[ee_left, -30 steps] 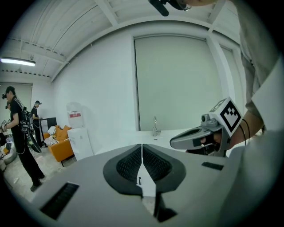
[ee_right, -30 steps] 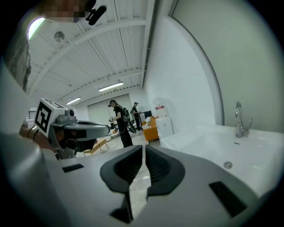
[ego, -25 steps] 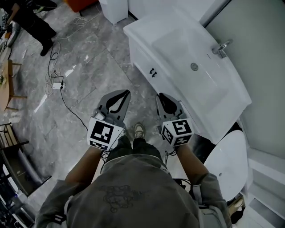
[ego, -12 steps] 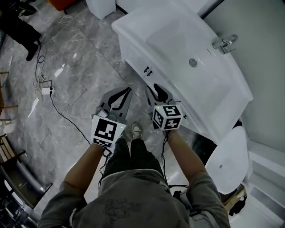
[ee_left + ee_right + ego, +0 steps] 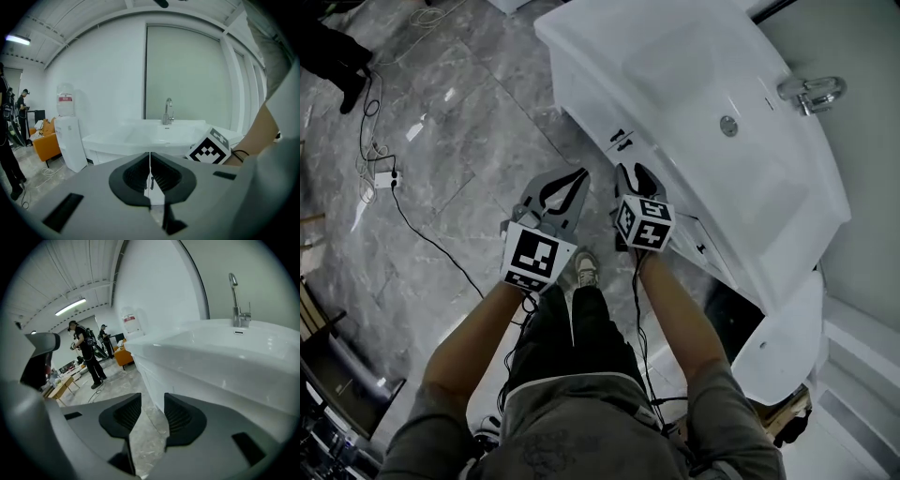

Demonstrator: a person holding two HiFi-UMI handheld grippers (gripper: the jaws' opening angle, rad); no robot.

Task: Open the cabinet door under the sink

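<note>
The room has a grey marble floor (image 5: 441,141). In the head view the white sink (image 5: 694,103) stands at the upper right. The cabinet door (image 5: 595,112) under it looks shut, and its two small dark handles (image 5: 622,139) are just ahead of both tools. I judge this is the approach step: next, my right tool (image 5: 636,174) must reach one handle and close on it. In the left gripper view, my left tool (image 5: 150,161) has its jaws together and holds nothing. In the right gripper view the jaws are opening, already wide apart, with only floor and cabinet front between them.
</note>
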